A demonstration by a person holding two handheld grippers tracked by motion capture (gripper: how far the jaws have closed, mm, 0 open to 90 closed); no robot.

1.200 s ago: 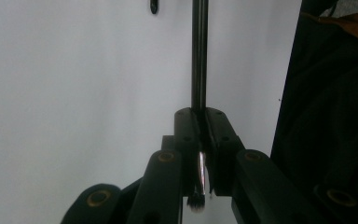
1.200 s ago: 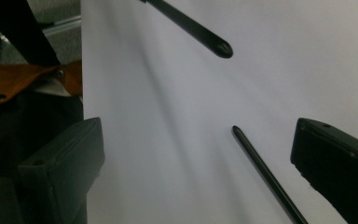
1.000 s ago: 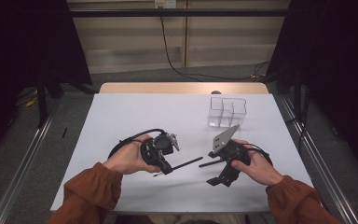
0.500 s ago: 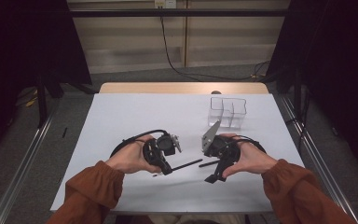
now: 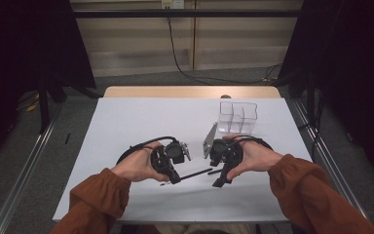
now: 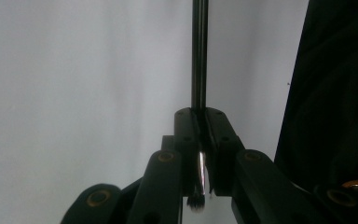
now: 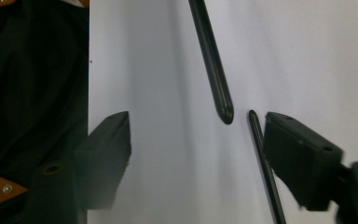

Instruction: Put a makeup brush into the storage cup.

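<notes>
Black and thin, the brush (image 5: 195,174) is the thing in work: a slim rod, like a make-up brush, with a smooth dark handle. In the high view it lies almost level just above the white table (image 5: 126,122), between the two hands. Its long axis runs from the left gripper (image 5: 171,168) towards the right gripper (image 5: 222,168), rising a little to the right in the picture. The left gripper holds one end; the free end reaches close to the right gripper. Behind the right hand stands a clear plastic box (image 5: 237,117) with compartments, well apart from the brush. I can read no brand, label or writing in this view.

In the left gripper view the left gripper (image 6: 200,154) is closed tight on the brush (image 6: 198,56). The handle goes straight up and away from the jaws, glossy, with a bright line of reflection along it. Below the pads a short silver ferrule (image 6: 201,170) and a small tuft of dark bristles (image 6: 196,201) stick out towards the camera, so the bristle end points back to the left hand. No writing is visible on the handle.

In the right gripper view the right gripper (image 7: 198,149) has its jaws apart; they have just been closing. The rounded tip of the brush (image 7: 214,70) comes down from the top and ends between the two jaws, nearer to the right-hand one, and touches neither pad. A thin dark line beside it on the table seems to be its shadow. No lettering is readable here.
</notes>
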